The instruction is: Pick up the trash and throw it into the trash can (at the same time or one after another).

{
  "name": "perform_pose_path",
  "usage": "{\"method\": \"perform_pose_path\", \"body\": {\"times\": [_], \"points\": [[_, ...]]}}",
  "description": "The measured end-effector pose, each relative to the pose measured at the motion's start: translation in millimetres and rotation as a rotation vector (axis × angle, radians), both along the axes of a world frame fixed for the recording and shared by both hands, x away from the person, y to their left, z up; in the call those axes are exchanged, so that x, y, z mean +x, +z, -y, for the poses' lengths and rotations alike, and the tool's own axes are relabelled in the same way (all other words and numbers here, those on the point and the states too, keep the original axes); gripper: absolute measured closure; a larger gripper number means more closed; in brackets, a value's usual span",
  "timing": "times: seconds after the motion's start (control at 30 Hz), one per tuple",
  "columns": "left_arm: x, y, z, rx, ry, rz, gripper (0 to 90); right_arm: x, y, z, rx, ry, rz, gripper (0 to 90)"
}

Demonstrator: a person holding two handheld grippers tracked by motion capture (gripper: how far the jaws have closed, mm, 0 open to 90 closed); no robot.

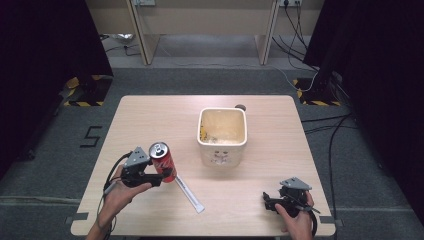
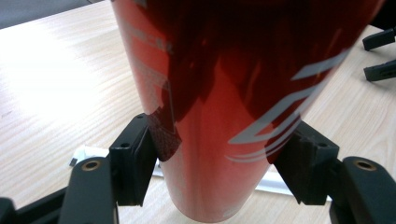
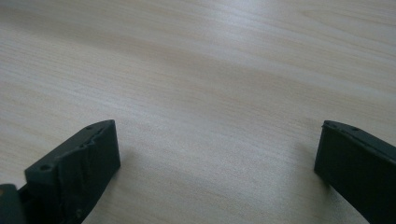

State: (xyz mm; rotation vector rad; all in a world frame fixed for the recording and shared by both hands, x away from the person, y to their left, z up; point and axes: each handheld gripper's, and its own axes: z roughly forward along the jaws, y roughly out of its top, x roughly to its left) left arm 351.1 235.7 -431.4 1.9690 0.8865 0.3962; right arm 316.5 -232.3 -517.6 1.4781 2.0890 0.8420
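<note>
The left tongs squeeze the red can tight, so the grab looks done. The can still needs to go somewhere, maybe the cream tub beyond them. The right tongs rest wide open, holding nothing.

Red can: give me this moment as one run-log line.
left tongs: shut on red can, tilted | right tongs: open, empty | cream bin: mid-table | white flat strip: beside can

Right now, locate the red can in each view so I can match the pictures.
High view: red can left of centre, clamped by the left gripper.
Left gripper view: can fills the centre between the jaws.
Right gripper view: bare tabletop between its jaws.
Shared landmark: the wooden tabletop.
</note>
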Motion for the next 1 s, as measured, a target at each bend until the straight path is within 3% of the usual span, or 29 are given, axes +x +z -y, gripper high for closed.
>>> {"method": "perform_pose_path", "body": {"times": [0.6,1.0], "points": [[9.2,14.5,2.8,-0.008,-0.018,-0.010,34.2,0.0,0.0,0.0,0.000,0.000,0.000,0.2],[16.4,35.2,8.1,-0.007,-0.035,0.014,34.2,0.1,0.0,0.0,0.000,0.005,0.001,0.3]]}}
